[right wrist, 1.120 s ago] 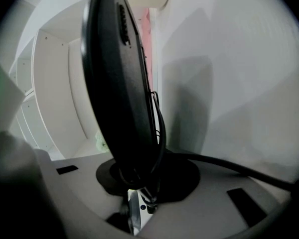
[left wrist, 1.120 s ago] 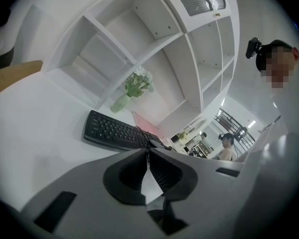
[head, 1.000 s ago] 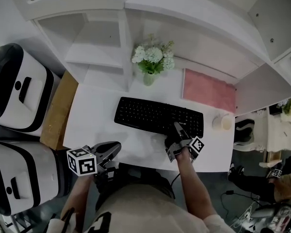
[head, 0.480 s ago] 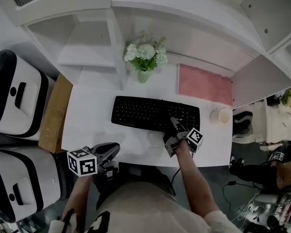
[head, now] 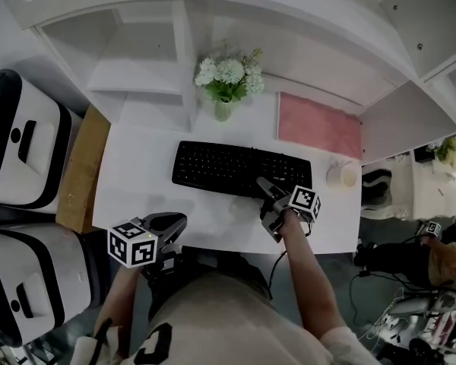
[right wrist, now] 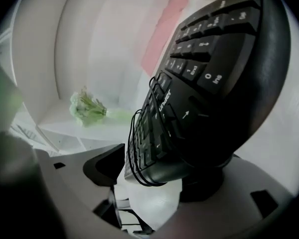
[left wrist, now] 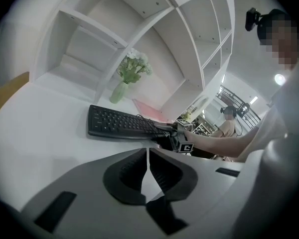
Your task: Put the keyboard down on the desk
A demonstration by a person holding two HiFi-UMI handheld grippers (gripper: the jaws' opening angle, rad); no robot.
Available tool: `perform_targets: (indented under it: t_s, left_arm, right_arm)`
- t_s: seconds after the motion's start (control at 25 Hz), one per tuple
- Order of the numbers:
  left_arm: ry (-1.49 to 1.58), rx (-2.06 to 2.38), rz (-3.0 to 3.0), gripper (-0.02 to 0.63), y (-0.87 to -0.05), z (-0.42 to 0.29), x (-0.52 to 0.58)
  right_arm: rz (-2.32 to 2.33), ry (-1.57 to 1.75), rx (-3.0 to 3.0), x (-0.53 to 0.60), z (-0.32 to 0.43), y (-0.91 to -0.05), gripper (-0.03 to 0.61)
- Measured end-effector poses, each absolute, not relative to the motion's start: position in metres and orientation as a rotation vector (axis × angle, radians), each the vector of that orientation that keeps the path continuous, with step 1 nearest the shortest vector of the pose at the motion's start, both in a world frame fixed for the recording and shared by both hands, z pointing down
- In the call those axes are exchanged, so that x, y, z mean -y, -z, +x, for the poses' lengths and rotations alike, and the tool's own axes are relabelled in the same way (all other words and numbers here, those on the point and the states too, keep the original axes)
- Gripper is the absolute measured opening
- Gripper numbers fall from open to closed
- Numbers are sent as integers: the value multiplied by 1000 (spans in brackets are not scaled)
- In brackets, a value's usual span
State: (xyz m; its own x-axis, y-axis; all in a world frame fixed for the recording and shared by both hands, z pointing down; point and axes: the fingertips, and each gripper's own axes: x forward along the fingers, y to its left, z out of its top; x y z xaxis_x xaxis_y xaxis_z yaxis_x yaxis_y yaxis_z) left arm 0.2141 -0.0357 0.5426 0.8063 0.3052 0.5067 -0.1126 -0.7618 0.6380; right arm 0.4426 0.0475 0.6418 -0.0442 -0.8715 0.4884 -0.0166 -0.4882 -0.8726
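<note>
The desk (head: 140, 177) has the keyboard (head: 220, 169) flat at its middle, so the job looks done bar withdrawing the right gripper (head: 266, 204), jaws just opened wide around its near edge; the left gripper (head: 178, 223) waits closed, empty, at the desk's front.

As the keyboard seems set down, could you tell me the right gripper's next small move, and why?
Probably pull the right gripper back: the keyboard lies flat on the desk, and the jaws have just been opening, its near edge between them.
</note>
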Motion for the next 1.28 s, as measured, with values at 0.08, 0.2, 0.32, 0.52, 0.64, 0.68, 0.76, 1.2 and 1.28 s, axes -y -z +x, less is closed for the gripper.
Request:
perform_targets:
  t_s: [0.08, 0.2, 0.32, 0.52, 0.64, 0.68, 0.76, 1.2, 1.28]
  left_arm:
    - [-803, -143, 2317, 28, -543, 215, 38]
    - [-801, -144, 2317, 28, -543, 216, 39]
    - [-804, -153, 2318, 28, -544, 217, 38]
    - [-820, -161, 2326, 28, -546, 215, 37]
    - [-826, -165, 2331, 28, -547, 214, 37]
    - [-827, -165, 2331, 28, -548, 214, 37]
    - [-832, -164, 2334, 28, -548, 213, 37]
    - [-846, -172, 2363, 28, -548, 212, 35]
    - [-839, -164, 2361, 28, -548, 211, 37]
  right_arm:
    - [-1571, 1657, -1001, -48, 437, -642, 327]
    - [-1571, 1697, -1029, -50, 429, -641, 328]
    - [-1545, 1738, -1080, -52, 421, -640, 331]
    - [-1484, 1840, -1261, -56, 409, -637, 334]
    - [-1486, 1880, -1363, -61, 399, -638, 336]
    - [-1489, 1890, -1376, -62, 397, -639, 336]
    - [-1511, 1919, -1381, -63, 394, -640, 336]
    - [-1744, 2075, -1533, -73, 378, -641, 336]
    - [-1756, 2026, -1529, -70, 381, -635, 336]
